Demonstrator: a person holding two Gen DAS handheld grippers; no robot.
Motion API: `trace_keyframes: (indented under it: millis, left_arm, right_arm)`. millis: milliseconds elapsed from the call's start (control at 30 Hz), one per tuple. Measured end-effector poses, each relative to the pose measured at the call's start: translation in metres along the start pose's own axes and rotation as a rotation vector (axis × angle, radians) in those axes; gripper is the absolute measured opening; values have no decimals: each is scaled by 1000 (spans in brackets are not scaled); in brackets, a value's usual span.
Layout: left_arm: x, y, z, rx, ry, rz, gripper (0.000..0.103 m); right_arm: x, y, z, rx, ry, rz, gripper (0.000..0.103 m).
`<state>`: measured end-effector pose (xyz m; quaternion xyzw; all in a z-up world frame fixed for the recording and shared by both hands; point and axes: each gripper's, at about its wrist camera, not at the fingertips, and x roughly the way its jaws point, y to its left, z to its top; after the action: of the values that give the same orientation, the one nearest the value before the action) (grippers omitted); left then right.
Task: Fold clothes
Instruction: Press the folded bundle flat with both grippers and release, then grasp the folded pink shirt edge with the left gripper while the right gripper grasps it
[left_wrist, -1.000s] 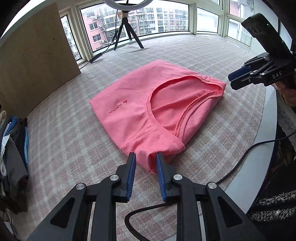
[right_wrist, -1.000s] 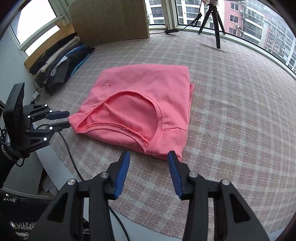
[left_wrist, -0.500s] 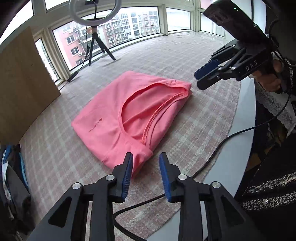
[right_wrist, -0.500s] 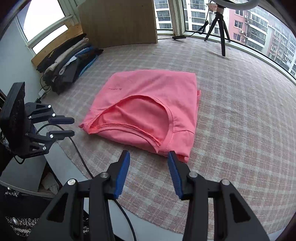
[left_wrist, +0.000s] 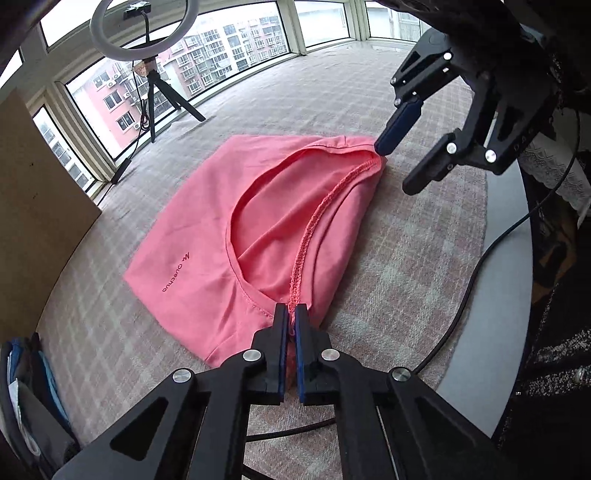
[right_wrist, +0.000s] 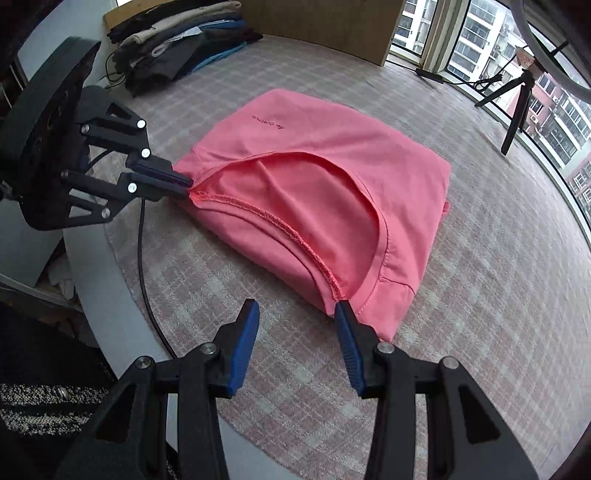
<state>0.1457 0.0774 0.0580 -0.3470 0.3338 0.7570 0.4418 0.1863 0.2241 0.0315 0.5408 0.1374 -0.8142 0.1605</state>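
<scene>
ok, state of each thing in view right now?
left tongs: shut on shirt corner
right tongs: open, at the other near corner, not gripping
shirt: partly folded, flat on the cloth, neckline up
clothes pile: stacked at the table edge
ring light: looks unlit, on tripod

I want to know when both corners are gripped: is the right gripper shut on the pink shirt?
No, the right gripper is open beside the pink shirt.
</scene>
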Motion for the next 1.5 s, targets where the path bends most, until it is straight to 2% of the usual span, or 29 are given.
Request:
trace_keyframes:
  millis: [133, 200, 233, 300, 333, 400, 467, 567, 633, 733, 833, 900, 967, 1100, 1133, 1167, 1200, 1233, 1267, 1300, 1400, 1500]
  left_arm:
    - [-12, 10, 1, -42, -25, -28, 1]
    - [-18, 13, 0, -58, -34, -42, 1]
    - [-17, 12, -1, -53, -28, -48, 1]
    - [-14, 9, -5, -43, -13, -60, 1]
    - [-7, 7, -7, -36, 7, -61, 2]
    - [2, 3, -9, -28, 41, -66, 4]
    - [-2, 4, -7, -43, 41, -74, 7]
    - [-10, 6, -3, -70, 37, -89, 9]
    - [-22, 13, 2, -121, -2, -110, 16]
    - [-22, 29, 7, -217, -44, -92, 27]
    - [3, 39, 6, -311, -24, -100, 25]
    - [21, 35, 1, -346, 28, -136, 25]
    - [36, 31, -4, -381, 72, -170, 25]
    - [11, 33, -18, -457, 50, -188, 25]
    - [0, 41, -23, -510, 25, -181, 27]
    - [-11, 50, -28, -564, 1, -172, 28]
    - [-19, 61, -33, -627, -19, -152, 31]
    - [-24, 72, -39, -691, -37, -125, 37]
    - [-24, 82, -44, -747, -49, -101, 39]
    - [-21, 91, -48, -802, -54, -80, 42]
    - [4, 111, -55, -939, -6, -57, 42]
    - [23, 113, -51, -988, -12, -38, 42]
  right_arm:
    - [11, 20, -1, -155, 27, -92, 42]
    - [16, 15, -2, -168, 54, -125, 40]
    - [17, 12, -3, -165, 66, -138, 36]
    - [16, -1, -4, -116, 81, -104, 9]
    - [15, -6, -5, -93, 87, -82, 6]
    - [12, -13, -7, -80, 95, -74, 6]
    - [8, -15, -8, -81, 122, -41, 6]
    - [-19, -25, -10, -29, 77, 69, 8]
    - [-40, -43, -7, 71, 0, 125, 9]
    - [-48, -70, 1, 209, -99, 108, 9]
    - [-31, -81, 12, 302, -136, 81, 9]
    - [-8, -82, 14, 325, -95, 101, 9]
    - [14, -74, 8, 295, -11, 85, 9]
    - [13, -65, -13, 209, 96, 116, 9]
    - [10, -64, -16, 199, 107, 123, 9]
    - [0, -70, -16, 222, 76, 130, 16]
    - [-10, -77, -15, 254, 35, 135, 29]
    - [-17, -85, -12, 289, -10, 141, 36]
    - [-22, -93, -8, 329, -57, 146, 49]
    - [-26, -102, -4, 367, -101, 147, 57]
    - [-14, -122, 14, 455, -143, 123, 57]
    - [11, -133, 27, 498, -120, 115, 57]
